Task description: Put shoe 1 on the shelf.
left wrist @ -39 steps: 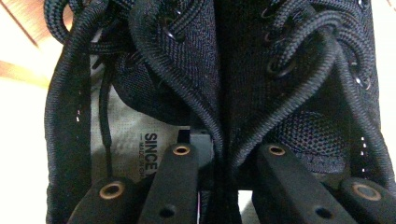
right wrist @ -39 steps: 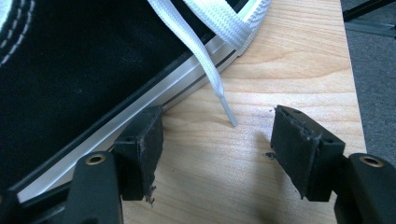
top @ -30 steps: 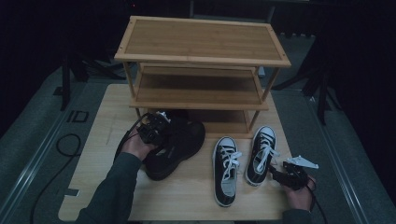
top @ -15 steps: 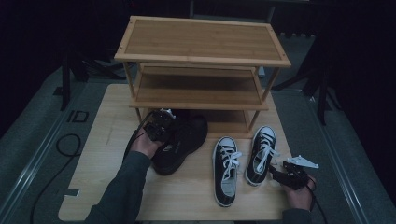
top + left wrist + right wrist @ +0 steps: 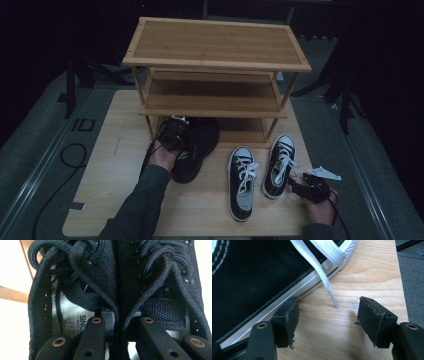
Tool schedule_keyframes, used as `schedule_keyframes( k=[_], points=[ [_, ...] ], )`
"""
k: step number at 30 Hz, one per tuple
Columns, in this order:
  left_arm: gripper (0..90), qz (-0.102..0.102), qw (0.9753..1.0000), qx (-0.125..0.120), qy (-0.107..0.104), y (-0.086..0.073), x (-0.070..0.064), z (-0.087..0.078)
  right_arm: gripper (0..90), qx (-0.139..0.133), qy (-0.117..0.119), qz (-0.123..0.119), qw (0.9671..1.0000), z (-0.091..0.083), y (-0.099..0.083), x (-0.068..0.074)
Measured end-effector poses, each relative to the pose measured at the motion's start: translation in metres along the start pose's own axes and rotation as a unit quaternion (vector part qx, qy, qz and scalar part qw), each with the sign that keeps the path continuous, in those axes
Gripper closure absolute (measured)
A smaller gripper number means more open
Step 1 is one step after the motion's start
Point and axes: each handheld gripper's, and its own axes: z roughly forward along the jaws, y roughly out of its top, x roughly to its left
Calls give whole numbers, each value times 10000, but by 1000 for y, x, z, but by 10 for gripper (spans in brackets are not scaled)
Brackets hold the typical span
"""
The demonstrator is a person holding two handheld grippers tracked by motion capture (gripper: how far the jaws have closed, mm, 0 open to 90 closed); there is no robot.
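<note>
Step in hand: loading black shoes onto the rack.
Left hand-held gripper [image 5: 173,134] clamps both black shoes [image 5: 196,150] together; right hand-held gripper [image 5: 306,186] rests apart. Next, probably: slide them toward 12 o'clock, onto the bottom shelf [image 5: 245,131].

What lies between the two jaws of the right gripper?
In the right gripper view, the right gripper stands open over bare wooden table; only the tip of a white lace from the sneaker hangs into the gap.
</note>
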Motion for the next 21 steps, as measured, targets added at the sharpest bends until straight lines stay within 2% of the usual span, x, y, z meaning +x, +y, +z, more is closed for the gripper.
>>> schedule_keyframes(
  k=[2,9,17,21],
  points=[
    [793,76,10000,-41,45,0,-1,-1,333,0,1,0,10000,0,0,0],
    [621,286,9995,-57,-118,-1,0,-6,333,0,-1,0,10000,0,0,0],
    [542,435,9987,-187,-209,-4,6,-25,333,0,0,-2,10000,0,0,0],
    [553,595,9974,-316,-236,-9,6,-36,333,1,-2,1,10000,0,0,0]
  ],
)
